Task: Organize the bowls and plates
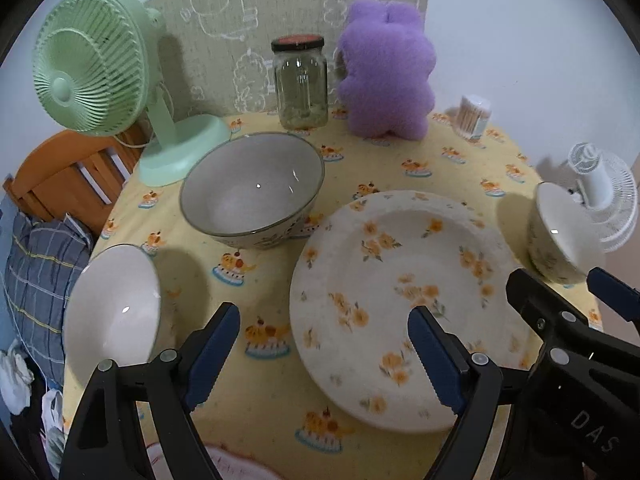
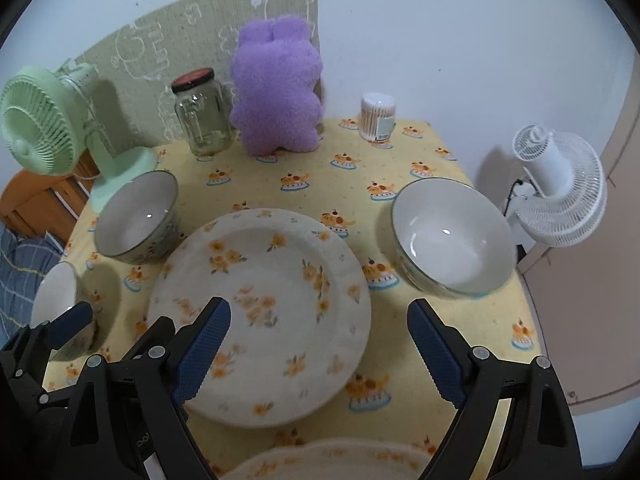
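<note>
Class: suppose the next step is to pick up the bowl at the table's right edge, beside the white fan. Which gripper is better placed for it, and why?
The right gripper. It is open and empty, and that bowl sits just beyond its right finger. The left gripper, also open, hangs over the floral plate's other side, nearer the small white bowl.

Each tool, left (image 1: 324, 344) and right (image 2: 319, 340), has black angular plastic arms with round silver screw heads, and its two fingers (image 1: 212, 354) carry dark blue, dimpled pads with saw-toothed edges; one housing bears white lettering "DAS".
</note>
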Tool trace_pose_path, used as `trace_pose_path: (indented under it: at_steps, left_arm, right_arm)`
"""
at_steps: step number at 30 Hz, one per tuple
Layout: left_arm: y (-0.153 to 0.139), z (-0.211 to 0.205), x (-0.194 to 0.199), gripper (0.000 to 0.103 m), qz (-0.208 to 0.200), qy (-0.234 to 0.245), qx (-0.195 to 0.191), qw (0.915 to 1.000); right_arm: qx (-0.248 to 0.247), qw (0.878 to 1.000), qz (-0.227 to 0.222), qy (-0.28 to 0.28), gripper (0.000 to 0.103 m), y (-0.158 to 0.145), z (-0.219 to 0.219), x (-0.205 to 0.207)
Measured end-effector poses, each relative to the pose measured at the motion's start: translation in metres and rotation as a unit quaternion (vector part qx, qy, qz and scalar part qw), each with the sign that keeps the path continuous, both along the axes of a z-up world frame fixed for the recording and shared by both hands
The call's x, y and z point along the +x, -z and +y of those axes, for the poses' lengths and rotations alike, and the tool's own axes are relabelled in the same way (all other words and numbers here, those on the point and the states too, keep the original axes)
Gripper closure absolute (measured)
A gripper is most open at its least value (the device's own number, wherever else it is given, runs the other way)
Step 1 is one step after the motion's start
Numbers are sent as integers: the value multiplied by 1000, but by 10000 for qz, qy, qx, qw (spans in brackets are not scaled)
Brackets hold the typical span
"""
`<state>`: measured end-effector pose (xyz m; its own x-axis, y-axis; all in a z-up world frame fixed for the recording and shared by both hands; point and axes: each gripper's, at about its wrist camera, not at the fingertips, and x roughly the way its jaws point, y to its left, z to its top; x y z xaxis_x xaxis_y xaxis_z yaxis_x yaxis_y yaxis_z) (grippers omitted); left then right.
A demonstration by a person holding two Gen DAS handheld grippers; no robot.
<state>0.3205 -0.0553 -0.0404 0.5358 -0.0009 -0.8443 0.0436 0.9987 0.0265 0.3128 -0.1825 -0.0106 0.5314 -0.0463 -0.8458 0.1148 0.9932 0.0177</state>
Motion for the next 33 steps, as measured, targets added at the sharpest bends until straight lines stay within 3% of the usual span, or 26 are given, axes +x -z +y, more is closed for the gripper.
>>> trace_pose_path:
  at_steps: [15, 33]
  left_arm:
    - [59, -11, 40, 24, 534, -107, 32, 9985]
    - [58, -18, 46, 23, 626, 61, 39, 9980]
  right_arm:
    - [207, 9980, 596, 89, 21, 67, -10, 47]
    - [120, 9959, 843, 305, 21, 82, -10, 61]
